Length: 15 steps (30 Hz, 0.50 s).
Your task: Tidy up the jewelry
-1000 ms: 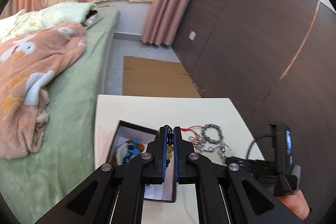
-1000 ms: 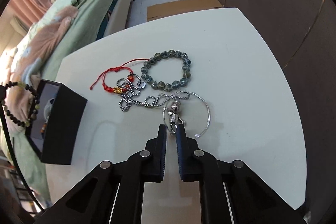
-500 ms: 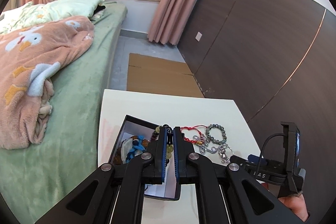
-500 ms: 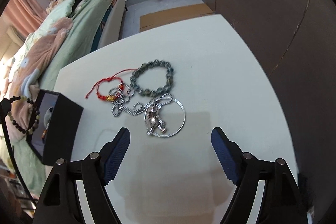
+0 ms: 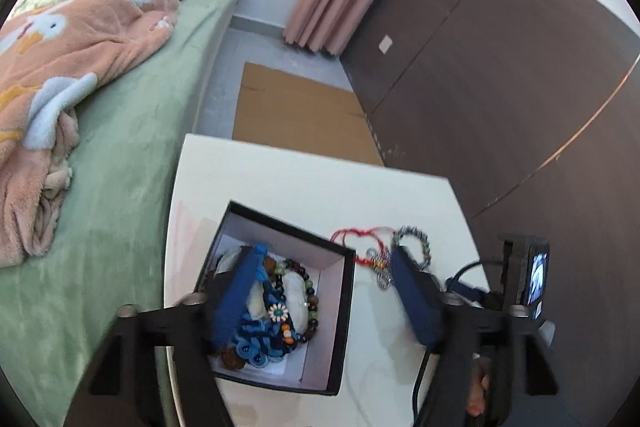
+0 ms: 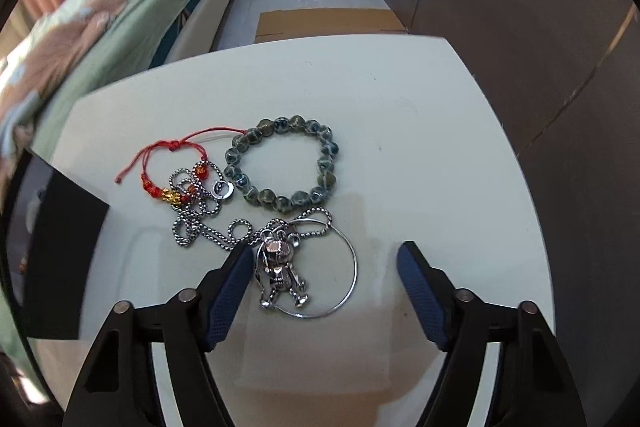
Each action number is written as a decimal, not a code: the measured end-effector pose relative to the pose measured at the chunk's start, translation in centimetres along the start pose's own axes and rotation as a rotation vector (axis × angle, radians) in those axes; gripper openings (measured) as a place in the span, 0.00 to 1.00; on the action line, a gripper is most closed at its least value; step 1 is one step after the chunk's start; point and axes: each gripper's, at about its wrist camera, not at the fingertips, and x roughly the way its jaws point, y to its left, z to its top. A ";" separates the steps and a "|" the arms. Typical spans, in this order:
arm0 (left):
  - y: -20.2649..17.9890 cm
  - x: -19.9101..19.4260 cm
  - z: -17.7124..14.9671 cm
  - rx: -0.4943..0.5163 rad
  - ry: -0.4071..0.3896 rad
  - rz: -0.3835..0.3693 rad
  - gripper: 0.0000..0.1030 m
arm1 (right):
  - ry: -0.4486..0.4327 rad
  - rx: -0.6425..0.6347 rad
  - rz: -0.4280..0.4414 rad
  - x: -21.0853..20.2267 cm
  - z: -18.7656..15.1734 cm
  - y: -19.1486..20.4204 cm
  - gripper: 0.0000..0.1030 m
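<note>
Jewelry sorting: both hand-held grippers spread, gripping nothing.
Left hand-held gripper (image 5: pixel 324 263) just opened over the box (image 5: pixel 340 311), whose contents only the left view shows; right hand-held gripper (image 6: pixel 326 259), narrowing, straddles the pendant (image 6: pixel 280 267) on the surface (image 6: pixel 420 99), bead bracelet (image 6: pixel 282 165) at 12 o'clock.

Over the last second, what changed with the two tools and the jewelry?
The left tool opened, dropping the dark beaded bracelet into the black box. The right tool opened wide, then narrowed slightly around the rabbit pendant, not gripping. The table pieces stayed put.
</note>
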 end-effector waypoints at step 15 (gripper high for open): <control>0.6 -1.7 -0.2 -0.029 -0.014 -0.013 0.70 | 0.007 0.045 0.116 -2.5 -1.0 -1.1 0.14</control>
